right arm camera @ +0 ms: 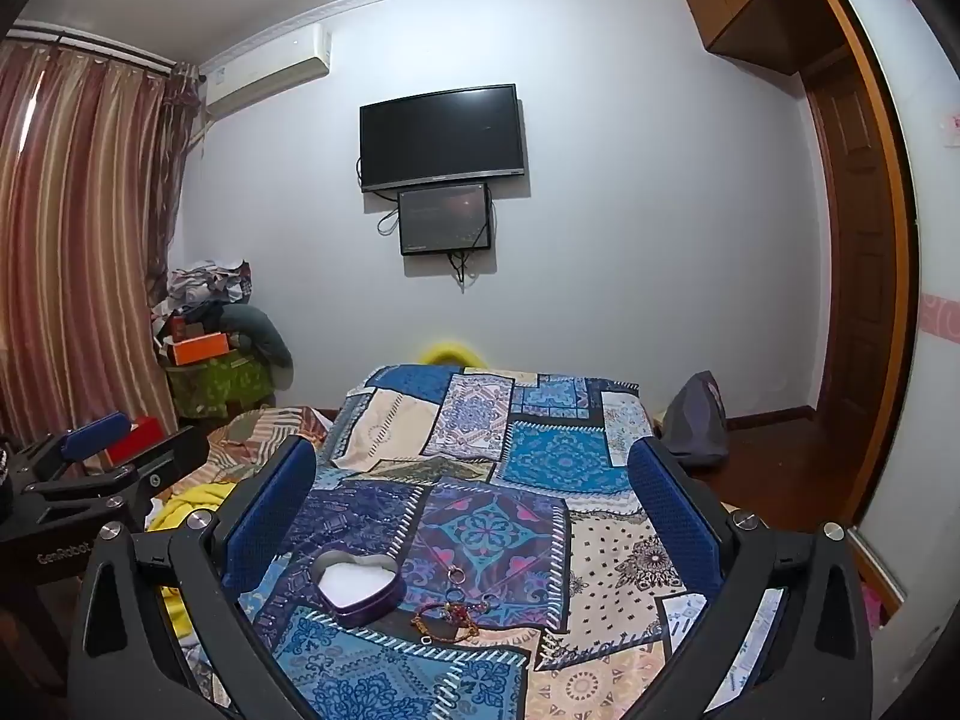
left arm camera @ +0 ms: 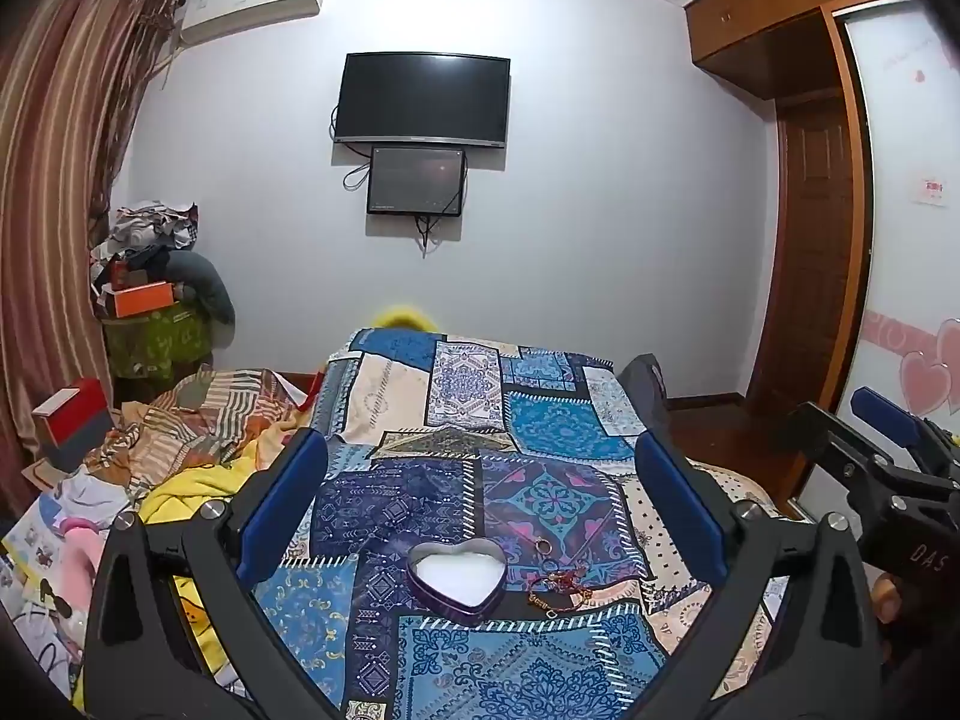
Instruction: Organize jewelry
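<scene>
Pretty cluttered room: rumpled yellow and striped bedding [left arm camera: 198, 438] piled left of the patchwork cloth [left arm camera: 480, 480] on the bed, a stack of boxes and clothes [left arm camera: 150, 276] in the corner by the curtain [left arm camera: 54, 180], TV [left arm camera: 423, 99] on the far wall. Nothing sits between either claw and the jewelry.

Heart-shaped tin [left arm camera: 456, 579] lies open on the cloth, white lining showing. Just right of it sits a tangle of bracelets [left arm camera: 561, 591], with a small ring [left arm camera: 544, 546] beside that.

Left claw [left arm camera: 480, 498] and right claw [right arm camera: 474, 498] both hover level above the cloth, fingers spread wide, holding nothing.
</scene>
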Action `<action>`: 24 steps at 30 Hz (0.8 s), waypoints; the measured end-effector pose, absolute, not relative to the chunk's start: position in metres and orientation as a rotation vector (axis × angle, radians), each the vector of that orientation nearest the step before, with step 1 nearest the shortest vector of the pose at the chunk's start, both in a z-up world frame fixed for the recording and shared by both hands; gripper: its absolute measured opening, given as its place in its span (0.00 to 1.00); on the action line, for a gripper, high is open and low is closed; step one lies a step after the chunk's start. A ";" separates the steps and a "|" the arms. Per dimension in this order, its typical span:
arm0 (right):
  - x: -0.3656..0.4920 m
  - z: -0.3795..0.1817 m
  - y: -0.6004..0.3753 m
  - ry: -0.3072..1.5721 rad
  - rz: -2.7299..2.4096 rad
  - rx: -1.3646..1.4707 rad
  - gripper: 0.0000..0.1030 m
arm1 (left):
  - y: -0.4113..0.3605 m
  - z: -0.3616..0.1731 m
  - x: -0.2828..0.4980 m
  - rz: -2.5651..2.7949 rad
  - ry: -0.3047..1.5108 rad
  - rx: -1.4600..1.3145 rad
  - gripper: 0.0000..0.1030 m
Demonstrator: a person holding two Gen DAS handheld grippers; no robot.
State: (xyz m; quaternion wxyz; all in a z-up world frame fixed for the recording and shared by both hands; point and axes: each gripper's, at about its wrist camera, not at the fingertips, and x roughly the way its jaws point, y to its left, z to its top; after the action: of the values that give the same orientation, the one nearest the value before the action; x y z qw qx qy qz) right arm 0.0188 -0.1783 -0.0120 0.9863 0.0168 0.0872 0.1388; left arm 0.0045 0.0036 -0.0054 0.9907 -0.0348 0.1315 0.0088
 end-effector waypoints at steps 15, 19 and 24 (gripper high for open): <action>0.019 -0.010 -0.180 0.189 0.285 0.045 1.00 | 0.007 -0.008 0.005 0.027 0.266 -0.076 1.00; 0.019 -0.010 -0.180 0.190 0.287 0.045 1.00 | 0.008 -0.010 0.005 0.030 0.269 -0.079 1.00; 0.019 -0.009 -0.180 0.186 0.289 0.048 1.00 | 0.010 -0.010 0.005 0.032 0.274 -0.086 1.00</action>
State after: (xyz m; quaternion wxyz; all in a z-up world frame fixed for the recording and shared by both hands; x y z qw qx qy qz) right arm 0.0188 -0.1804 -0.0090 0.9850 0.0241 0.0925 0.1436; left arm 0.0046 0.0104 -0.0097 0.9896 -0.0426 0.1363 0.0160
